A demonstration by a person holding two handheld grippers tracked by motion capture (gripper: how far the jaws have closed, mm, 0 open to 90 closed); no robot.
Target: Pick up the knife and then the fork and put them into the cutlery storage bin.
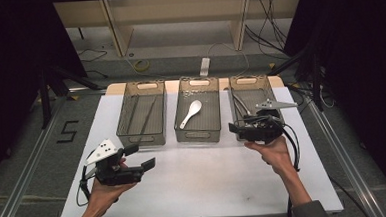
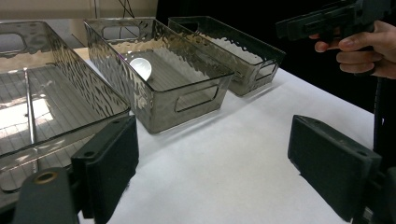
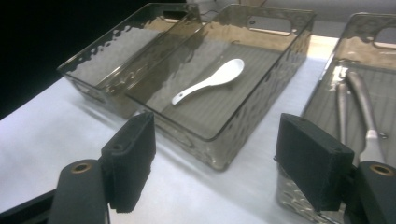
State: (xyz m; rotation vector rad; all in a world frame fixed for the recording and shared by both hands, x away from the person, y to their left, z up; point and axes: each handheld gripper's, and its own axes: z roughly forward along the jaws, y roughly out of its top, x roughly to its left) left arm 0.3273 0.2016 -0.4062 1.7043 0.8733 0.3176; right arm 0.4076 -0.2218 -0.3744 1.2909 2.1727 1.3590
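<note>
A white-topped desk carries three smoky clear plastic bins in a row along its far edge, and the middle bin serves as the marker for everything else. The left bin sits just beside it on one side, with thin dark rods lying lengthwise on its floor; the right bin sits just beside it on the other, holding metal utensils with long shiny handles. The left gripper is held in the person's left hand above bare desk, nearer the person than the middle bin and off toward the left bin's side, its jaws spread wide with nothing between them. The right gripper is held in the right hand at the near end of the right bin, pointing back toward the middle bin; its jaws also stand wide apart and grip nothing. Inside the middle bin lies a white ceramic spoon, flat on the floor of the bin, bowl toward the far wall and handle slanting toward the near left corner.
</note>
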